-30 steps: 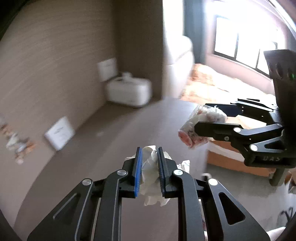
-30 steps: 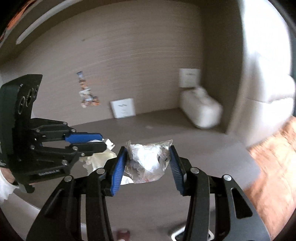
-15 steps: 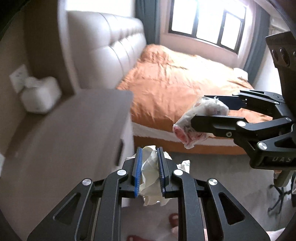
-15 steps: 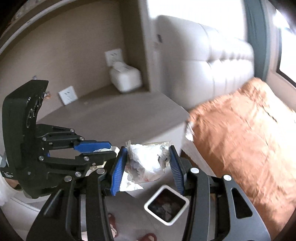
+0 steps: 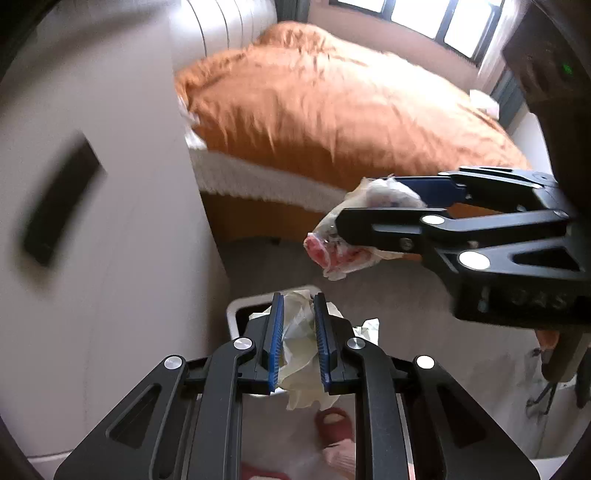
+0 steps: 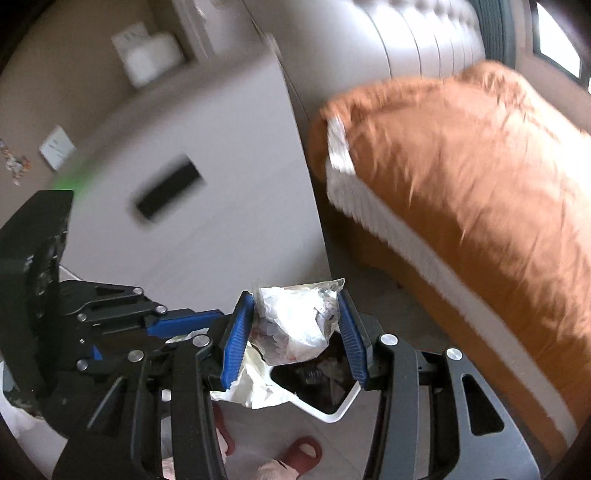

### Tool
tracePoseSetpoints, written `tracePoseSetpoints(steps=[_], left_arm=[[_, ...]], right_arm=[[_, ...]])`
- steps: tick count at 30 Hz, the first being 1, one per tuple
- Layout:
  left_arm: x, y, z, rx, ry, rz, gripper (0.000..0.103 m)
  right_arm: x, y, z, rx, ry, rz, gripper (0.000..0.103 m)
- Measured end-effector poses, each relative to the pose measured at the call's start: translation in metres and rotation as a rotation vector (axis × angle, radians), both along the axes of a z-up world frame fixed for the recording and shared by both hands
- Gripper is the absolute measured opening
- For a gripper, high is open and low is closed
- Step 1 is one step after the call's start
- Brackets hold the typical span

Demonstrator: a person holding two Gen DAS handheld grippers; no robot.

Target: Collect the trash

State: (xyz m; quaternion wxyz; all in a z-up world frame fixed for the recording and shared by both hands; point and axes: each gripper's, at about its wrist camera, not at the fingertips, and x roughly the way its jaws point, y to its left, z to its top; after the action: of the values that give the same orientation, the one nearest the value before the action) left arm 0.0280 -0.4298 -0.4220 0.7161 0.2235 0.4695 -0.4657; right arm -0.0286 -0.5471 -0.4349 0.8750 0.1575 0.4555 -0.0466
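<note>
Left claw: the left gripper (image 5: 298, 338) is seen closed down tight on a crumpled white tissue (image 5: 301, 354), which is pinched between the blue pads (image 5: 277, 341) and hangs out below them.
Right claw: the right gripper (image 6: 295, 334) is held about a third open, with its pads pressed on either side of a clear plastic wrapper (image 6: 295, 321) stuffed with white and pinkish scraps.
Claws together: the two are held side by side; in the left wrist view the right claw is seen up and to the right of the left one, the wrapper (image 5: 354, 232) jutting from its tip.
Directly beneath: a white-rimmed trash bin (image 6: 332, 413) with dark contents is seen just under and past the tips of the right claw; in the left view its rim (image 5: 236, 314) is seen right behind the left fingers and the tissue.
Below, nearer the person: feet in red slippers (image 6: 299, 454) are seen on the pale floor, under both claws.
Left of the claws: a pale cabinet (image 5: 122, 221) with a dark recessed handle (image 6: 168, 192) is seen, blurred.
Ahead and to the right: a bed with an orange duvet (image 5: 332, 107) and a white mattress edge is seen past the bin.
Farthest: a padded pale headboard (image 6: 417, 40) and a window (image 5: 450, 22) are seen behind the bed.
</note>
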Motion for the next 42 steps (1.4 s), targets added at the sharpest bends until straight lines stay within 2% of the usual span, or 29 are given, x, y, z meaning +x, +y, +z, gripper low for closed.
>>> tracePoseSetpoints(steps=[5,9,10,11,12,13,14,16,20,25,29,35,42], left_arm=[[0.004,-0.012,-0.077,0.055,0.01,-0.013,0.016],[0.01,-0.018,-0.124,0.081,0.021,-0.01,0.017],[0.01,-0.019,-0.13,0.088,0.017,-0.012,0.021],[0.011,-0.022,-0.137,0.093,0.019,-0.016,0.027],[0.013,-0.023,-0.144,0.099,0.03,-0.02,0.059],[0.013,-0.025,-0.149,0.107,0.041,-0.017,0.1],[0.015,-0.027,-0.156,0.109,0.044,-0.006,0.097],[0.018,-0.029,-0.168,0.136,0.043,-0.008,0.098],[0.015,-0.028,-0.17,0.171,0.022,-0.027,0.098],[0.017,-0.026,-0.148,0.159,-0.006,-0.005,0.098],[0.02,-0.022,-0.106,0.116,-0.019,0.02,0.098],[0.014,-0.015,-0.019,0.026,-0.072,0.058,0.098],[0.003,-0.009,0.079,-0.08,-0.134,0.116,0.098]], right_arm=[[0.009,-0.009,-0.085,0.034,0.049,0.009,0.047],[0.014,-0.011,-0.132,0.053,0.078,0.009,0.048],[0.014,-0.011,-0.14,0.054,0.079,0.009,0.048],[0.014,-0.01,-0.145,0.057,0.083,0.014,0.05],[0.016,-0.009,-0.155,0.065,0.092,0.027,0.052],[0.017,-0.01,-0.162,0.065,0.102,0.035,0.07],[0.019,-0.01,-0.168,0.061,0.112,0.036,0.1],[0.019,-0.011,-0.177,0.048,0.125,0.036,0.099],[0.014,-0.015,-0.175,0.036,0.124,0.014,0.099],[0.012,-0.019,-0.157,0.021,0.108,-0.011,0.099],[0.011,-0.021,-0.119,0.005,0.084,-0.026,0.099],[-0.001,-0.021,-0.032,-0.009,0.007,-0.041,0.099],[-0.019,-0.014,0.077,-0.063,-0.128,-0.038,0.099]])
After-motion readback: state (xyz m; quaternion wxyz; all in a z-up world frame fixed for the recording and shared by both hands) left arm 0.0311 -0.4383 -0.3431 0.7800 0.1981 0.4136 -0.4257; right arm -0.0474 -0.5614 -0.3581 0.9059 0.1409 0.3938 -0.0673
